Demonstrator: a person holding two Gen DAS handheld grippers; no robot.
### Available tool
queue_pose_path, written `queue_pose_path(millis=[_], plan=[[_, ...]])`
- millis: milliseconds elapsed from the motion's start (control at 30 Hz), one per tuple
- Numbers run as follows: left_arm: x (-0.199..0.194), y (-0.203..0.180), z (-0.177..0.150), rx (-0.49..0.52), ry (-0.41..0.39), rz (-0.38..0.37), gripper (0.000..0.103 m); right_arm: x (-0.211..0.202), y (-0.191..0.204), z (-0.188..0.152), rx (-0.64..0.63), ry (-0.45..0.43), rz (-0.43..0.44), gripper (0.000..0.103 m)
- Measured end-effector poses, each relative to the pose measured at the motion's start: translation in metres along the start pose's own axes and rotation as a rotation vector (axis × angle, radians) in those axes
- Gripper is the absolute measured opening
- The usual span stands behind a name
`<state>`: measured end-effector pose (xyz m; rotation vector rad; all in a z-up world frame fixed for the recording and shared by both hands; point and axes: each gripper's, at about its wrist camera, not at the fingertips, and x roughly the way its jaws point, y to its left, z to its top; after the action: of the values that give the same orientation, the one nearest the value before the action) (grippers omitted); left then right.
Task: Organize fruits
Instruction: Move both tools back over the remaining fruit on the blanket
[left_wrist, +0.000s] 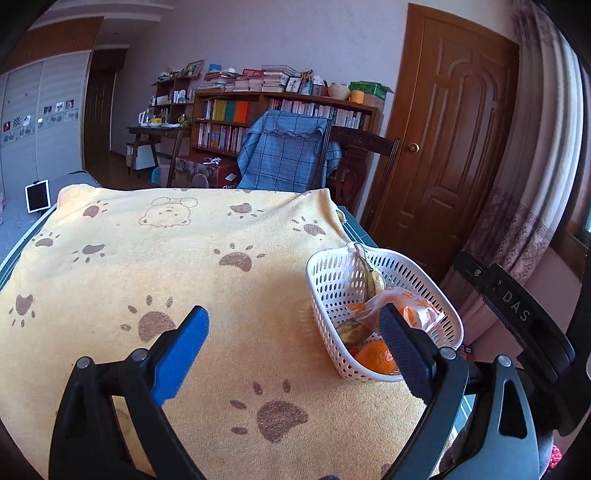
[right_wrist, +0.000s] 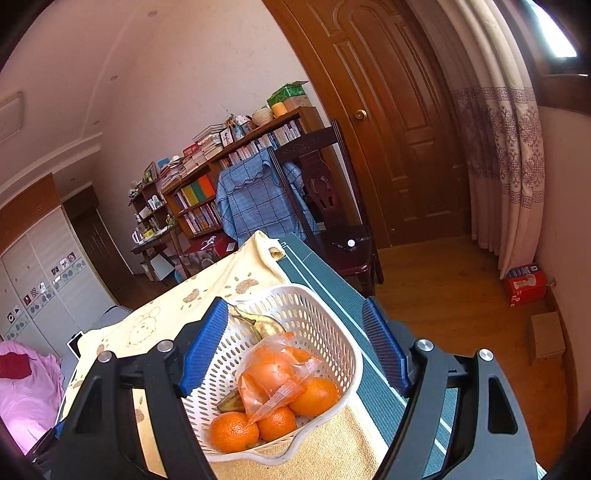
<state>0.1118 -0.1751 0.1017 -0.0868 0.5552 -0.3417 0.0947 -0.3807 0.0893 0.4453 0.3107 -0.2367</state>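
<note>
A lived-in room at home

You're facing a crowded bookshelf, a panelled wooden door, patterned curtains, a chair draped with a blue blanket, and pink bedding.

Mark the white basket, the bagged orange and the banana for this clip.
white basket (right_wrist: 325, 325): right wrist view, on its perforated far wall.
bagged orange (right_wrist: 273, 369): right wrist view, on the plastic bag over the fruit.
banana (right_wrist: 266, 325): right wrist view, on its browned peel near the stem.
</note>
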Motion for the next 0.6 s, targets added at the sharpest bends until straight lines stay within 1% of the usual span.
queue_pose_path(millis=[67, 167, 333, 400, 500, 600], plan=[[-0.006, 0.011, -0.002, -0.017, 0.003, 0.028, 0.092, -0.002, 0.011, -0.003, -0.042, 0.002, 0.047, 0.082], [-0.017, 0.031, -0.006, -0.047, 0.007, 0.067, 0.092, -0.007, 0.029, -0.009, -0.121, -0.001, 0.112, 0.082], [-0.042, 0.067, -0.015, -0.074, 0.005, 0.153, 0.092, -0.016, 0.059, -0.021, -0.234, 0.031, 0.264, 0.082], [-0.055, 0.082, -0.020, -0.082, 0.001, 0.183, 0.092, -0.019, 0.071, -0.025, -0.272, 0.059, 0.324, 0.082], [-0.072, 0.106, -0.030, -0.117, 0.020, 0.238, 0.092, -0.026, 0.088, -0.033, -0.315, 0.108, 0.407, 0.082], [-0.084, 0.127, -0.040, -0.143, 0.048, 0.291, 0.092, -0.029, 0.109, -0.046, -0.363, 0.212, 0.536, 0.082]])
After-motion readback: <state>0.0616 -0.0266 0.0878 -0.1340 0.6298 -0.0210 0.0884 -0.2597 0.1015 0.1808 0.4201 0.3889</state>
